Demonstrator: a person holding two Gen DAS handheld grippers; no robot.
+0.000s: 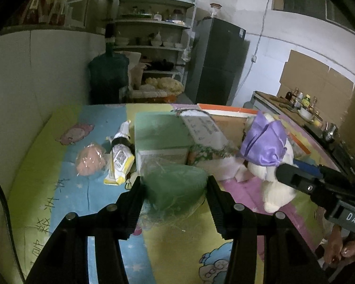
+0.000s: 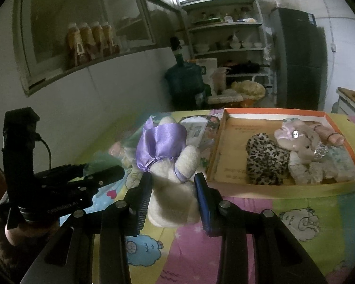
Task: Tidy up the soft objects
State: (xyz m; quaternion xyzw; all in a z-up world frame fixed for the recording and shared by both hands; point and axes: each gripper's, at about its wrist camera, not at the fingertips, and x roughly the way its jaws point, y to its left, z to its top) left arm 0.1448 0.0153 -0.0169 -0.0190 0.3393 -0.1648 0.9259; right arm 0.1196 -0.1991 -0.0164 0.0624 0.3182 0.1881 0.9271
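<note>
My left gripper [image 1: 175,189] is shut on a green sponge in clear wrap [image 1: 176,185], held just above the colourful mat. My right gripper [image 2: 174,189] is shut on a white plush toy in a purple satin dress [image 2: 170,161]; it also shows in the left wrist view [image 1: 264,149], where the right gripper [image 1: 286,170] enters from the right. An orange-rimmed cardboard box [image 2: 227,116] to the right holds a leopard-print plush [image 2: 265,158] and a pink-grey plush [image 2: 305,146]. The left gripper shows at the left of the right wrist view [image 2: 111,172].
On the mat [image 1: 47,156] lie a pink wrapped sponge [image 1: 91,158], a yellow-white packet [image 1: 119,163], a green box [image 1: 161,135] and a printed pouch [image 1: 206,130]. A wall runs along the left. A water jug [image 1: 108,75], shelves [image 1: 153,21] and a fridge [image 1: 217,64] stand behind.
</note>
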